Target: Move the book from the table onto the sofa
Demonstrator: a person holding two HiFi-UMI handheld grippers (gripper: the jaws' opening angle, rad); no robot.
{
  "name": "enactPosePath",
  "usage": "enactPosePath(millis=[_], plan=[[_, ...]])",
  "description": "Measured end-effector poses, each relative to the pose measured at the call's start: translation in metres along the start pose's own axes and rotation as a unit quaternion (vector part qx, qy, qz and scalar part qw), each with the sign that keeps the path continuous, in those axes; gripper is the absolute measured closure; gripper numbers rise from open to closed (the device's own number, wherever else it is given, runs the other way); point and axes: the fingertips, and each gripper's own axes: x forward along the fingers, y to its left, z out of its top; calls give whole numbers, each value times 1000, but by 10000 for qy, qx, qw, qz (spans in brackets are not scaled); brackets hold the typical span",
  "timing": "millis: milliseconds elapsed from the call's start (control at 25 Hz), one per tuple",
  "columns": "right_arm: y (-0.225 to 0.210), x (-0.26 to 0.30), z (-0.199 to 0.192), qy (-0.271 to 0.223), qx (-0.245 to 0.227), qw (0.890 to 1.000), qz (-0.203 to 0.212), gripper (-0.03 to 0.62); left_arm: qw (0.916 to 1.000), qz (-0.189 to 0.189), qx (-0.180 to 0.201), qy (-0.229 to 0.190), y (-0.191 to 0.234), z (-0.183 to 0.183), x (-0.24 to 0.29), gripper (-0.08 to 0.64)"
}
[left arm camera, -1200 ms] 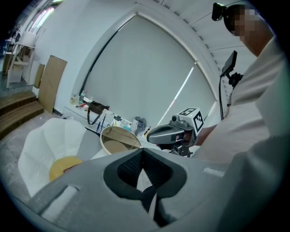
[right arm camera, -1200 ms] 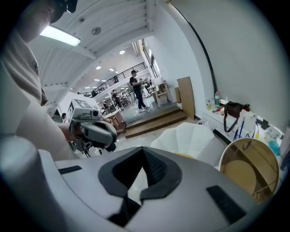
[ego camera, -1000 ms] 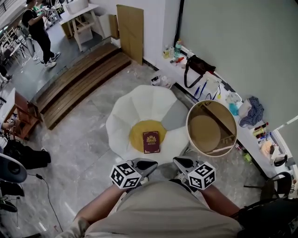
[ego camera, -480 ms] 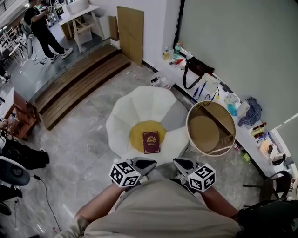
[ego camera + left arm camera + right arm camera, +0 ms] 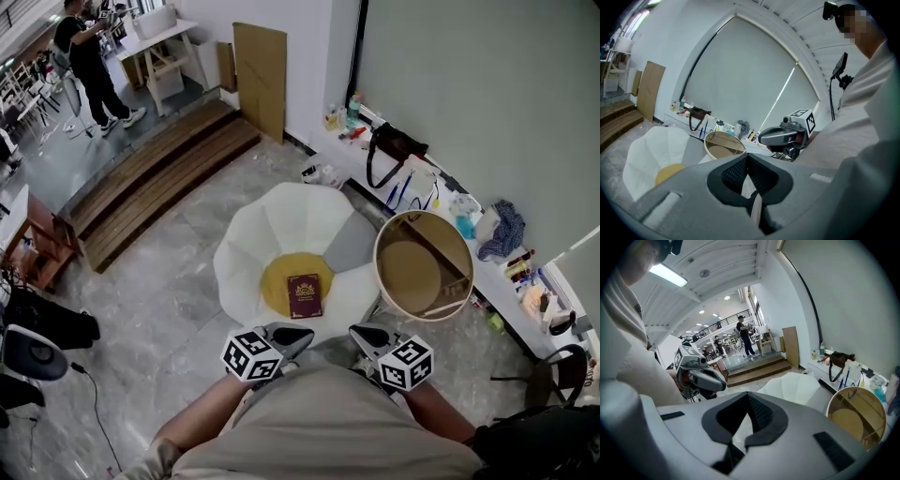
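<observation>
Ok so going left to right. The left gripper sits low, tucked close to the person's torso. Its jaws are pressed together with nothing between them, and its own view shows that clearly. It's well short of the seat and isn't touching anything.

Just ahead of it is the white petal-shaped sofa with a yellow cushion in the middle. The book, dark red, is lying flat on that cushion with its cover up. It looks like it's fully on the yellow part, but it's pretty small from the head camera, so I wouldn't swear its near edge isn't hanging over a bit.

Next comes the right gripper. It's the same story, with the jaws closed tight, nothing held, and it sits beside the left one near the body.

Furthest right is the round table, right beside the sofa, and there's no book on its top.

My read is that the move is basically done, since the book's on the sofa and off the table. The only thing left to do well is nothing fancy. Keep both grippers closed and clear of the cushion so the book doesn't get bumped, and only go back in if that near edge really is overhanging.
</observation>
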Motion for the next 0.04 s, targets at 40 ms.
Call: enactPosePath(millis=[40], plan=[[-2,-1,1,-10,5,10000,-7,580,10000,-4,4,-4,-1,1,1,552]])
